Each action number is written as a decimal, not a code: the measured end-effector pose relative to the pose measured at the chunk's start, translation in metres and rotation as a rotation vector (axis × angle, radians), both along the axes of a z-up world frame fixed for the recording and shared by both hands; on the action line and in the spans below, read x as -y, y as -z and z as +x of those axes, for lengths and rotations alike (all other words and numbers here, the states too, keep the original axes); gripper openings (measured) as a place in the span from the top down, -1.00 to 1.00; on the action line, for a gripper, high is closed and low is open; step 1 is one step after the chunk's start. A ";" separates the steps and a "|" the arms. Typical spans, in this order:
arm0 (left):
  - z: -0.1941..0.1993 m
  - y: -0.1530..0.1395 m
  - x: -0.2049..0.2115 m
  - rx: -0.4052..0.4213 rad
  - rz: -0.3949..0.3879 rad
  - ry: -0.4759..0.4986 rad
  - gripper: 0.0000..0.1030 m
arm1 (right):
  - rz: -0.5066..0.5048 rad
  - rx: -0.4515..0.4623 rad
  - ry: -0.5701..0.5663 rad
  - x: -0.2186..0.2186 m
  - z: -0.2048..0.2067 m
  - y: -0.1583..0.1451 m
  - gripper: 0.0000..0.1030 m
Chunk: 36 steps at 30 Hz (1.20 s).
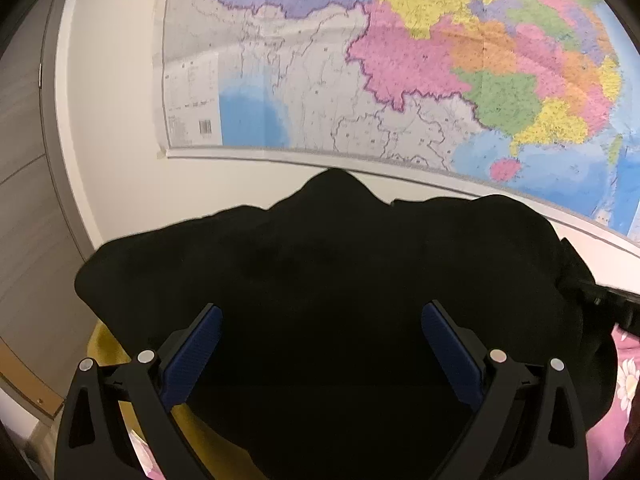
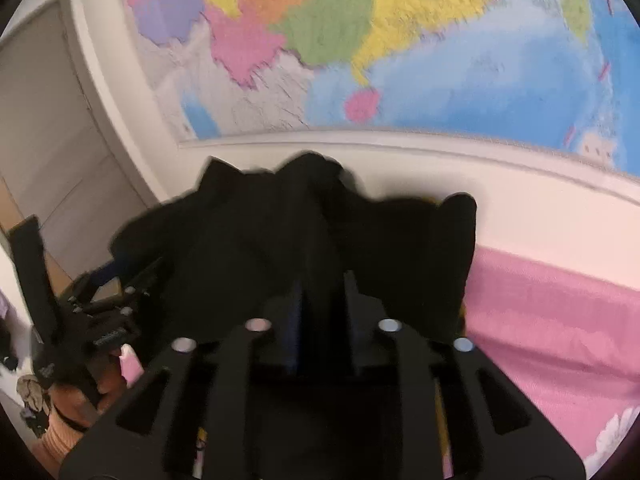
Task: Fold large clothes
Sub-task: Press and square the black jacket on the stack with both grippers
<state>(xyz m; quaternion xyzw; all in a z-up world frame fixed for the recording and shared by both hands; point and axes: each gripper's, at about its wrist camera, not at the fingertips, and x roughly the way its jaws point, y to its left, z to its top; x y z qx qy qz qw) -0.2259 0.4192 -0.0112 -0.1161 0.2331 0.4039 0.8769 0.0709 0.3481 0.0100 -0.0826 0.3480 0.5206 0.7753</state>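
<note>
A large black garment [image 1: 320, 248] lies bunched on the bed and fills the lower half of the left wrist view. My left gripper [image 1: 322, 312] hovers over it, open, with its blue pads [image 1: 196, 348] wide apart and black cloth below and between them. In the right wrist view the same black garment [image 2: 280, 232] rises in folds in front of my right gripper [image 2: 324, 296]. Its fingers stand close together with a fold of the black cloth pinched between them. The left gripper's black frame [image 2: 112, 316] shows at the left of that view.
A coloured wall map [image 1: 400, 60] hangs on the white wall behind the bed. A pink floral bedsheet [image 2: 560, 328] spreads to the right. A yellow cloth [image 1: 104, 344] lies under the garment's left edge. A grey door [image 2: 48, 128] stands at the left.
</note>
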 end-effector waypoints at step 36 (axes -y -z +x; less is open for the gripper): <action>-0.011 0.018 0.055 0.017 0.037 0.108 -0.87 | 0.063 0.188 -0.158 0.044 -0.086 0.020 -0.17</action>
